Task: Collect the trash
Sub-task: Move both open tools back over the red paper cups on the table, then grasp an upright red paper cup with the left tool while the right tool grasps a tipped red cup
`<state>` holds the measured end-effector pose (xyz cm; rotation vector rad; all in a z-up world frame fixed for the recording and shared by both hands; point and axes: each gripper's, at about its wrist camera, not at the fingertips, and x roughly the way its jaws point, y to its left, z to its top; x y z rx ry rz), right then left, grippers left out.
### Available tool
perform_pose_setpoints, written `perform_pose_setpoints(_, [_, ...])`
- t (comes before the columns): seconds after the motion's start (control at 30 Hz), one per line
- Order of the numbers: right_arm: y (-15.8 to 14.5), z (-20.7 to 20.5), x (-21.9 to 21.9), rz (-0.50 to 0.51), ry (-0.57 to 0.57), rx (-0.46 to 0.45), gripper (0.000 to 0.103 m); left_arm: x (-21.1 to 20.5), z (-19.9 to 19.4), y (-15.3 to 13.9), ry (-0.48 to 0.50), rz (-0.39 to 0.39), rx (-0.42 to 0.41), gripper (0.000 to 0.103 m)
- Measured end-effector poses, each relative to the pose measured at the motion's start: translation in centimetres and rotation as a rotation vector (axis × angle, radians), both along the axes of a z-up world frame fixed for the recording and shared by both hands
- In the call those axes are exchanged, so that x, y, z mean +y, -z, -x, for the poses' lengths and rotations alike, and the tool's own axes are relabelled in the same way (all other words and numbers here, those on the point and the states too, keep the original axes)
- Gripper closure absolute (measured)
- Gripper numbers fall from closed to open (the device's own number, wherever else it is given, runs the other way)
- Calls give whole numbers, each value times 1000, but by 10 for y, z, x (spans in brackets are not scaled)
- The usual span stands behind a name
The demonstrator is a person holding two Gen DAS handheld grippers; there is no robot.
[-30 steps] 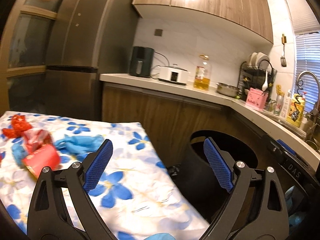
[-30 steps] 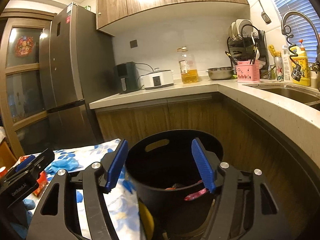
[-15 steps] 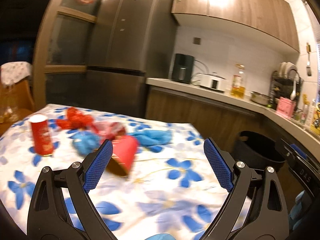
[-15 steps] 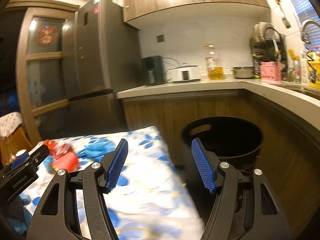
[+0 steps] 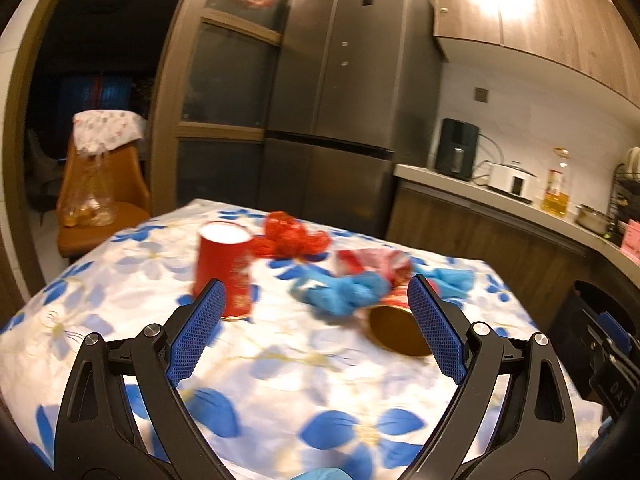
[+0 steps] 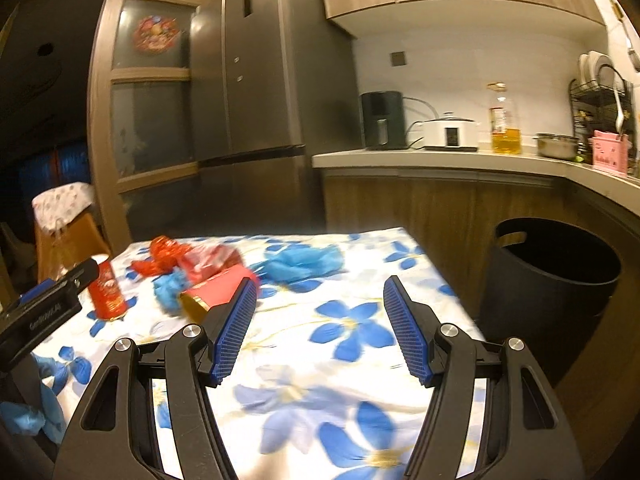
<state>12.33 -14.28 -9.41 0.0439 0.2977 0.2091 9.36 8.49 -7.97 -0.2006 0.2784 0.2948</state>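
Observation:
Trash lies on a table with a blue-flower cloth [image 5: 280, 360]. An upright red can [image 5: 226, 268] stands at the left, also in the right wrist view [image 6: 106, 290]. A tipped red cup [image 5: 394, 328] with a gold inside lies at the right [image 6: 218, 292]. Crumpled blue gloves [image 5: 344, 290], a red wrapper [image 5: 374, 262] and a red plastic wad [image 5: 290, 236] lie behind. My left gripper [image 5: 316, 332] is open and empty above the cloth, short of the can and cup. My right gripper [image 6: 320, 328] is open and empty. A black bin [image 6: 552, 268] stands right of the table.
A grey fridge [image 5: 352, 100] and a wood-front counter [image 6: 440, 160] with appliances and an oil bottle [image 6: 505, 128] stand behind the table. An orange chair [image 5: 100, 184] with a cloth on it is at the far left. The left gripper's body [image 6: 44, 312] shows at the left edge.
Both grippers have swung left, away from the black bin and toward the trash on the table. The can and cup now sit nearer the left gripper's fingers. Both stay open.

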Motion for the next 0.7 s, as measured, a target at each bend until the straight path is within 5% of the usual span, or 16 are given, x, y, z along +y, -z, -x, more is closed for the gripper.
perform_pose_setpoints(0.7, [37,-44,99,80,-125,103,43,98,-69,14,-97,118,113,12])
